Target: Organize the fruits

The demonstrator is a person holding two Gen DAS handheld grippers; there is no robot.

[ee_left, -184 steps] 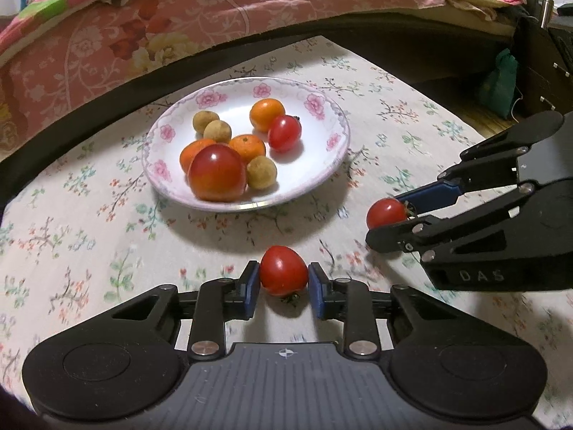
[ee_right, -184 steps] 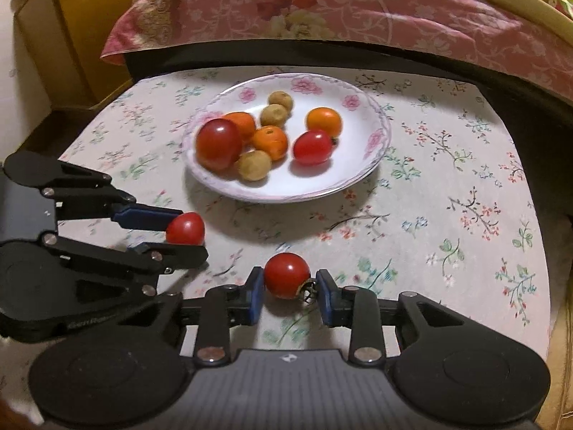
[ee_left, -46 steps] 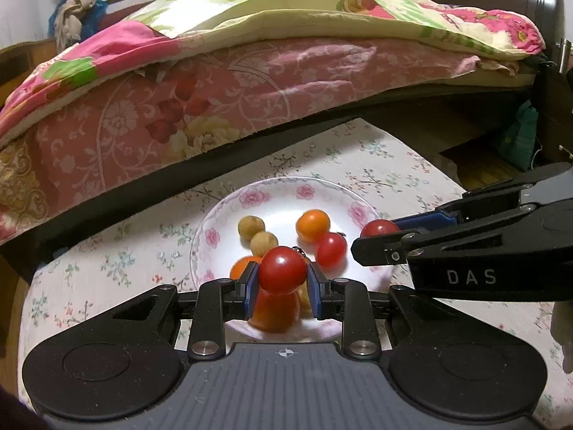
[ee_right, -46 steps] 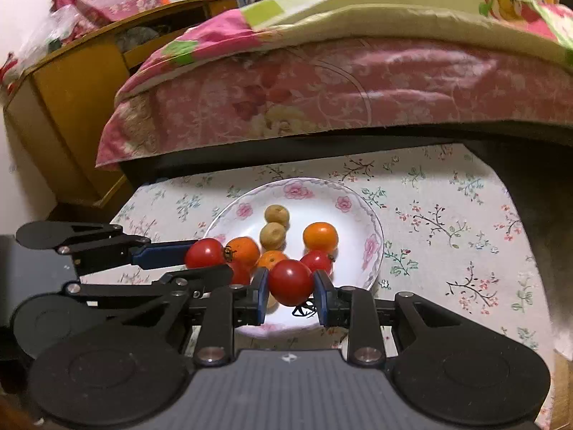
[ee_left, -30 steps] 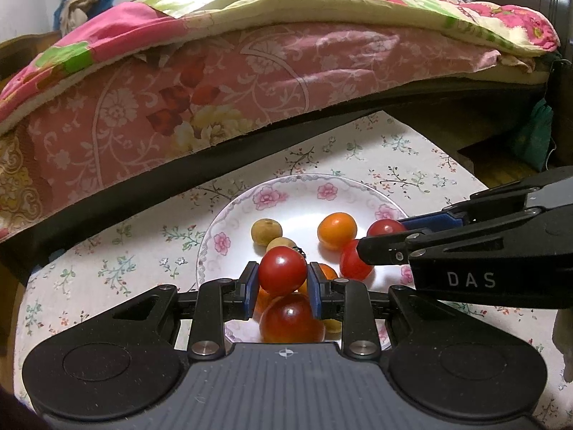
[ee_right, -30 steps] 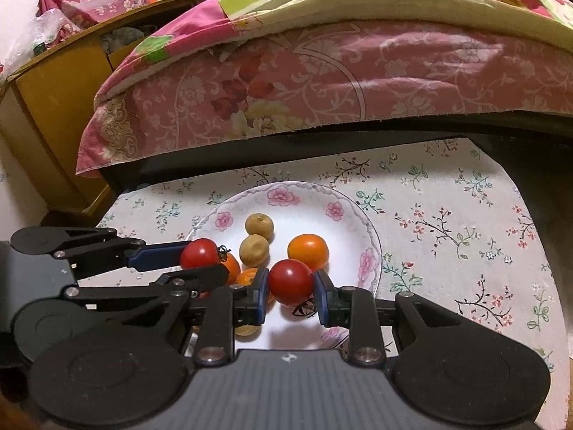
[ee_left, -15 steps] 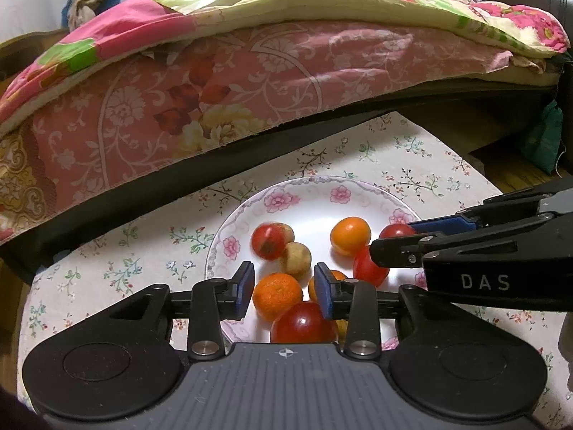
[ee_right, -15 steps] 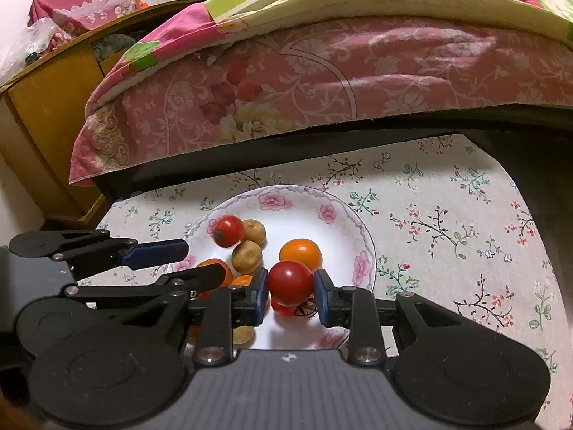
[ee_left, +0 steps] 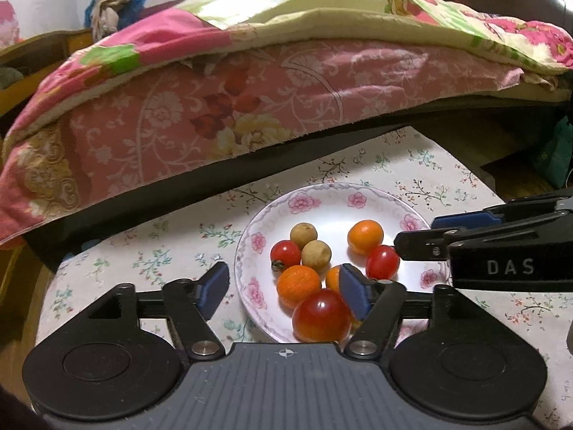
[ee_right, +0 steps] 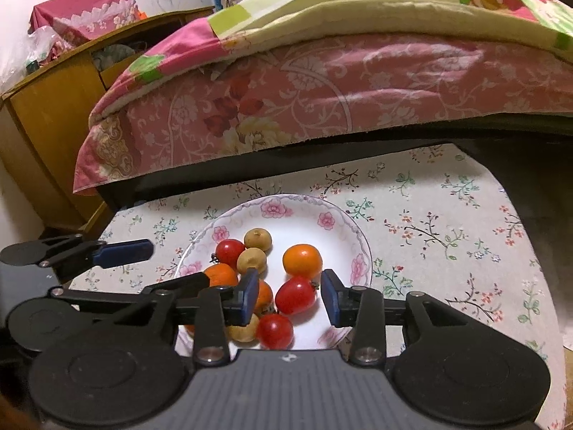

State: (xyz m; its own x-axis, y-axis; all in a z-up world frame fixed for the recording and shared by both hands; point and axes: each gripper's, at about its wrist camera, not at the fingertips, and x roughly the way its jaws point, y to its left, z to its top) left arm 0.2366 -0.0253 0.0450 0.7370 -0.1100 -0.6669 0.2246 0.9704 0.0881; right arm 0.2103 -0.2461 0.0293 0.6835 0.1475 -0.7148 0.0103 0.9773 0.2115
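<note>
A: Left wrist view, stock?
B: Plate on tabletop: all visible fruit on it, including cherry tomato at its left; none loose on the cloth. Sorting looks nearly done. Left tool: spread wide, empty.

A: Right wrist view?
B: Same plate. Right tool: spread, holding nothing; red tomato lies between its pads, apparently untouched. Left tool at left, apart, empty.
</note>
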